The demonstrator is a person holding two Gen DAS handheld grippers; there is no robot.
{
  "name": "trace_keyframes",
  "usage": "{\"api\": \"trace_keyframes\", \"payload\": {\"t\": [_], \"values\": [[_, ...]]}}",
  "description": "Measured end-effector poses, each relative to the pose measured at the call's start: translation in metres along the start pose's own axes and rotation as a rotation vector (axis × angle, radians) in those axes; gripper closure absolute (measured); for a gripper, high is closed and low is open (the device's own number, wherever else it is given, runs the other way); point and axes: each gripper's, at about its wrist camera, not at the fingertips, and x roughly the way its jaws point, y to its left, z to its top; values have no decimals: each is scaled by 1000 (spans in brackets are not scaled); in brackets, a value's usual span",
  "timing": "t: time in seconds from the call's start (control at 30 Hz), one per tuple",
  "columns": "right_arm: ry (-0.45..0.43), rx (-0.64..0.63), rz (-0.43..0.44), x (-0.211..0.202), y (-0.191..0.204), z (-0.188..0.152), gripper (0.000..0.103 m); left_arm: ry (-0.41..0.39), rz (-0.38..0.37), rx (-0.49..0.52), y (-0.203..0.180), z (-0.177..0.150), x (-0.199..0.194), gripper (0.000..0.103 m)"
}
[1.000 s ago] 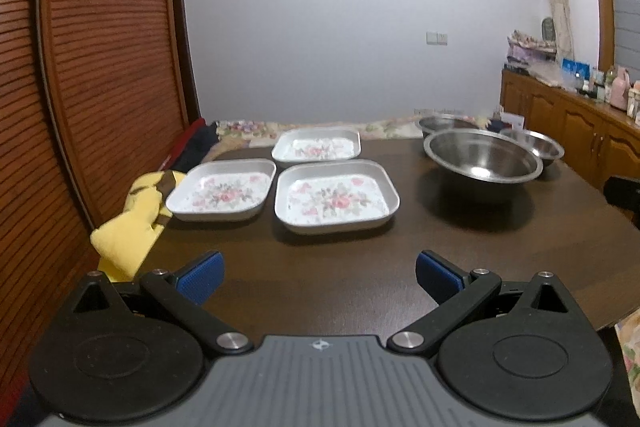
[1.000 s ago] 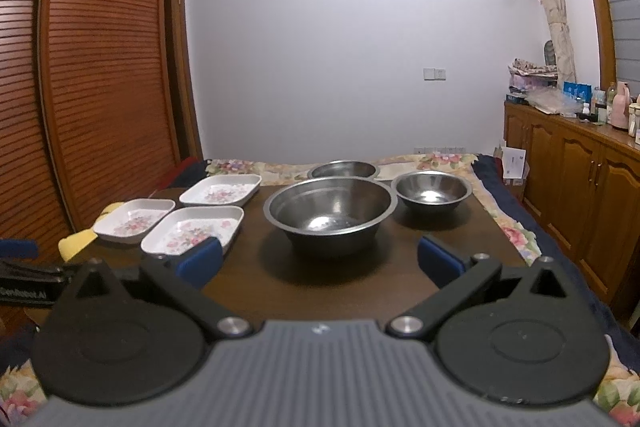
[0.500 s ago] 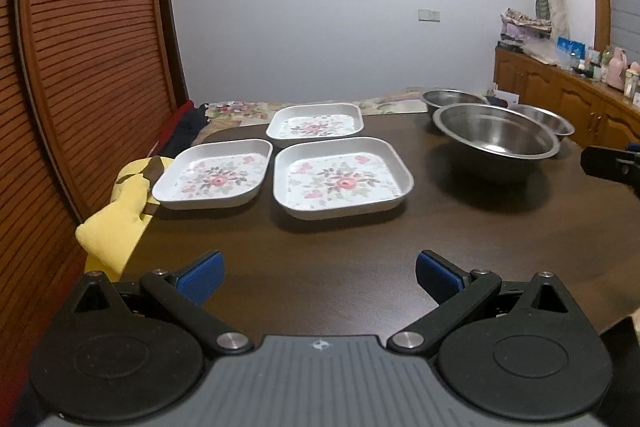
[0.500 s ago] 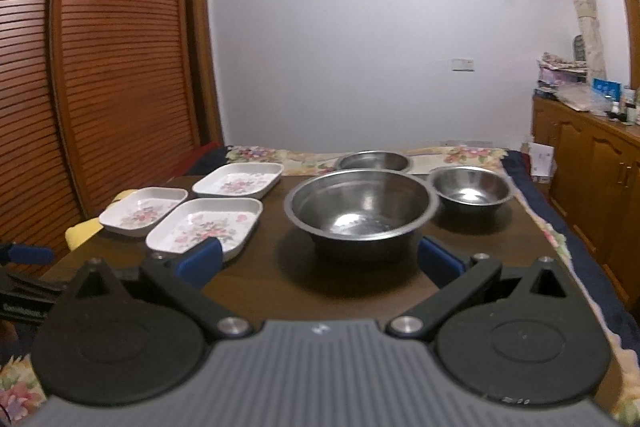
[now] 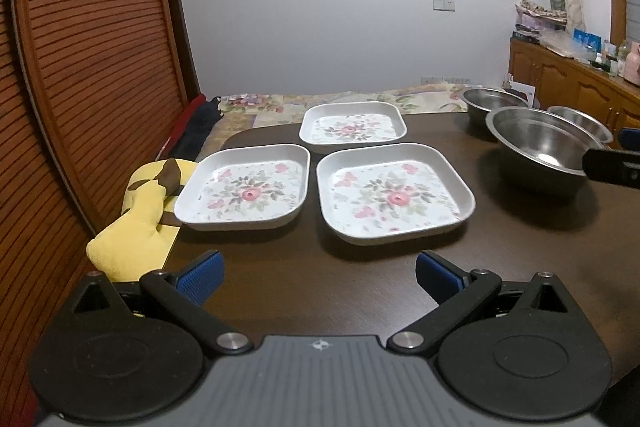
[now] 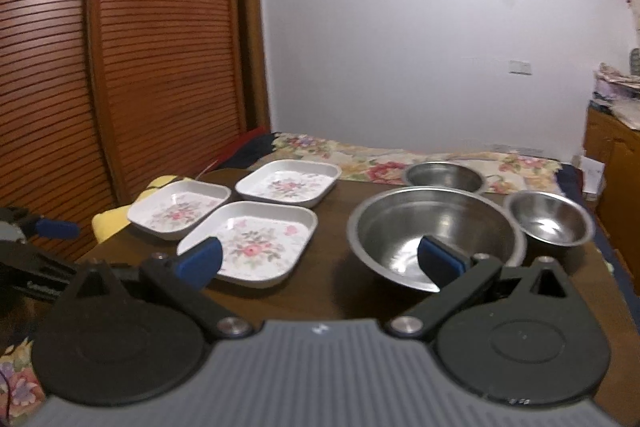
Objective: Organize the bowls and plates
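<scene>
white wall [image 5: 320, 7], slatted wooden doors [image 5: 88, 67], dark table [image 5: 320, 287], sideboard [image 5: 580, 87]

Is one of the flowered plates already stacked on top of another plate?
No. In the left wrist view the three flowered plates each lie separately, side by side, on the dark table.

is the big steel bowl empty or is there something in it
Empty. The big steel bowl shows only bare, shiny metal inside in both wrist views, and it sits upright on the table.
</scene>
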Motion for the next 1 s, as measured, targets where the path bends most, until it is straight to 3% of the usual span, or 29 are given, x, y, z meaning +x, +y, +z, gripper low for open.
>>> {"api": "trace_keyframes", "payload": {"t": [0.23,0.37,0.47,0.73,1.0], "values": [[31,-31,48,26,11,10,0,-9,-43,3,13,13,18,0],[68,-31,72,45,17,10,1,0,-77,3,19,21,34,9],[95,-38,86,57,22,7,14,13,-114,-12,23,24,46,17],[164,-38,90,88,30,1,28,43,-181,-35,26,28,72,42],[192,-34,71,104,33,-2,44,59,-220,-57,25,31,90,55]]}}
